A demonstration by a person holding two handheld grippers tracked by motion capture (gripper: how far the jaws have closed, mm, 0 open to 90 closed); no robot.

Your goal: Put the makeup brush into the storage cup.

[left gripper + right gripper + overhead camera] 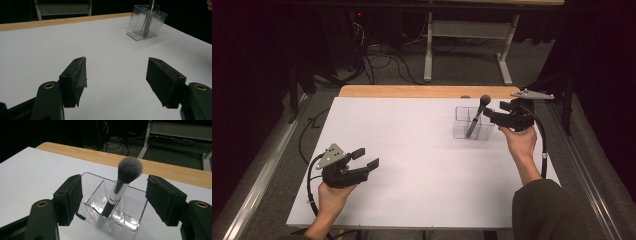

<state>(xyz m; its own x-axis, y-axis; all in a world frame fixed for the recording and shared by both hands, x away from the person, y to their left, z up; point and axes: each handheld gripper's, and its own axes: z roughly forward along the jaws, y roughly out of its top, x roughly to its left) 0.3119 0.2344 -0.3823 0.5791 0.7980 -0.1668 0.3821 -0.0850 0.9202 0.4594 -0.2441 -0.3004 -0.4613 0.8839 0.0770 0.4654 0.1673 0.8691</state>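
A clear plastic organizer [472, 123] with several compartments stands on the white table [412, 150] at the back right. A makeup brush [477, 115] leans in it, dark handle down and bristle head up. My right gripper [496, 111] sits just right of the organizer, open, its jaws wide apart on either side of the brush [120, 187] without touching it; the organizer [130, 220] lies below and beyond the right gripper [115, 183]. My left gripper [366, 158] is open near the front left, nothing between its jaws. The left gripper [116, 67] looks across bare table to the organizer [137, 30] and brush handle [148, 21].
A wooden strip [422, 91] runs along the table's far edge. Beyond it are a white table frame [472, 35] and floor cables [382, 60]. A metal rail [262, 170] runs along the left side.
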